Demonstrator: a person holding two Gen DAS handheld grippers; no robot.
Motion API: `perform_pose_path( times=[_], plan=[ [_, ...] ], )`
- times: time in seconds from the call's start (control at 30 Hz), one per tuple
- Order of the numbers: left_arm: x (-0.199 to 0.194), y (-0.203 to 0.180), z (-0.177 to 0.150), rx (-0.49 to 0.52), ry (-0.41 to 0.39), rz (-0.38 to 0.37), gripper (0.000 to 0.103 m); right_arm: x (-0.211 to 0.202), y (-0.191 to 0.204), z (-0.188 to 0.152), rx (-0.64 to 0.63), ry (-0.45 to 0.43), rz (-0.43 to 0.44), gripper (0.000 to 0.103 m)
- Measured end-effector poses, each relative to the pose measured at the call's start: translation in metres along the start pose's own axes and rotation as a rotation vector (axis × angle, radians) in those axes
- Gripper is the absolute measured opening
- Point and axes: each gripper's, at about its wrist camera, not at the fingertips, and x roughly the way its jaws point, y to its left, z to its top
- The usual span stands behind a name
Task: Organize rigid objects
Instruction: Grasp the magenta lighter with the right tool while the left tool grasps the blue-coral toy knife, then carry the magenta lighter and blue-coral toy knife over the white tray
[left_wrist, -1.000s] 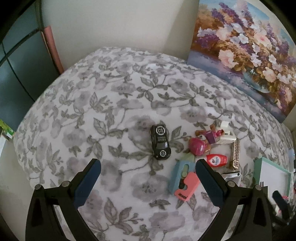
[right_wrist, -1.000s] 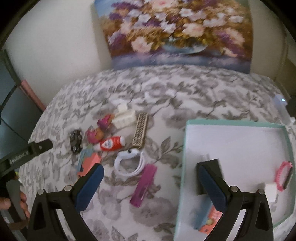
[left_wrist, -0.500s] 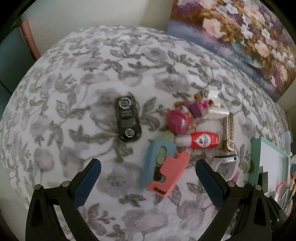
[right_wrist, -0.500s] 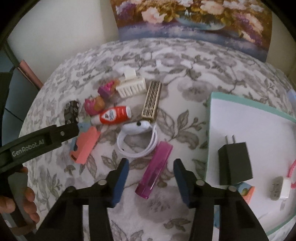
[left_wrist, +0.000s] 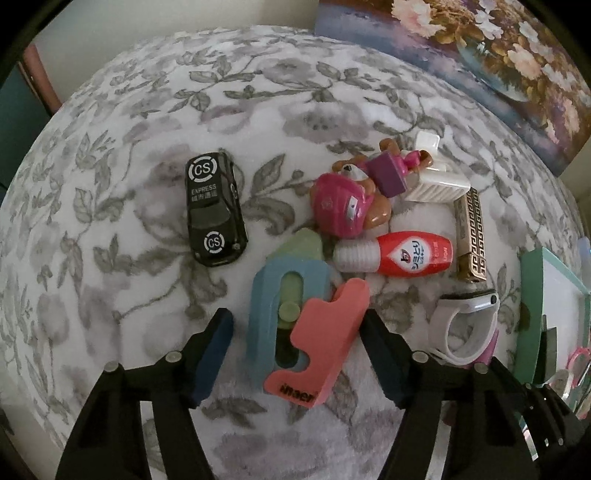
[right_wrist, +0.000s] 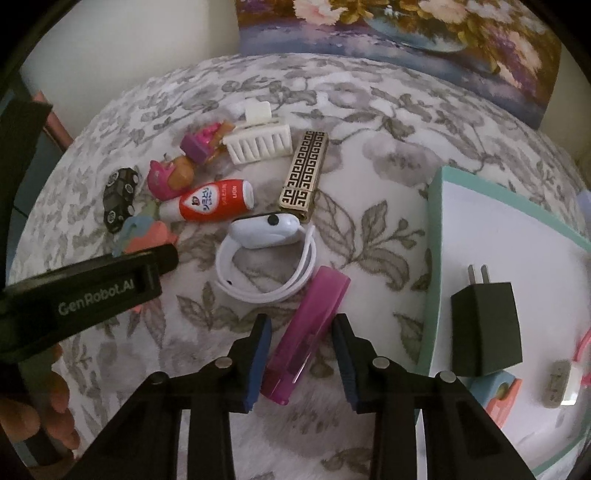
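**Two grippers lowered over a clutter of small objects**

A floral-patterned blanket (right_wrist: 369, 110) is spread over the whole surface, and a flower painting (right_wrist: 424, 33) is propped along its far edge. A teal-rimmed tray (right_wrist: 437, 236) is set at the right edge, with a black plug adapter (right_wrist: 487, 328) lying inside it.

The left gripper (left_wrist: 297, 345) is held over a stack of foam shapes (left_wrist: 295, 317), blue, green and salmon. Its jaws have just been closing and are half spread, with gaps seen on both sides of the stack. The right gripper (right_wrist: 301, 356) is held over a purple bar (right_wrist: 308, 328) near the tray's left rim. Its jaws have just been closing too; the bar lies between them, and a narrow gap is seen at each pad.

Behind the purple bar, a white smartwatch (right_wrist: 266, 254) is coiled. Farther back are a gold patterned lighter (right_wrist: 303, 173), a red bottle (right_wrist: 214, 201), a white hair claw (right_wrist: 258, 142), a pink dog figure (left_wrist: 349, 206) and, toward the left edge, a black toy car (left_wrist: 214, 214).
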Motion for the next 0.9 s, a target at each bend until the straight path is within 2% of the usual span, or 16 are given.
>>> perform_pose_path(
  times=[0.1, 0.33, 0.53, 0.9],
  plan=[
    [0.0, -0.001, 0.001, 0.004, -0.004, 0.015, 0.06, 0.001, 0.002, -0.001, -0.018, -0.004, -0.011, 0.037],
    [0.001, 0.007, 0.002, -0.014, 0.001, -0.008, 0.059, -0.001, -0.004, -0.001, -0.01, -0.005, -0.009, 0.026],
    [-0.007, 0.013, -0.001, -0.042, -0.008, -0.037, 0.059, -0.009, -0.02, -0.002, 0.047, 0.007, 0.045, 0.022],
    [-0.065, 0.005, 0.005, -0.026, -0.139, -0.049, 0.059, -0.052, -0.031, 0.003, 0.072, -0.085, 0.101, 0.021]
  ],
)
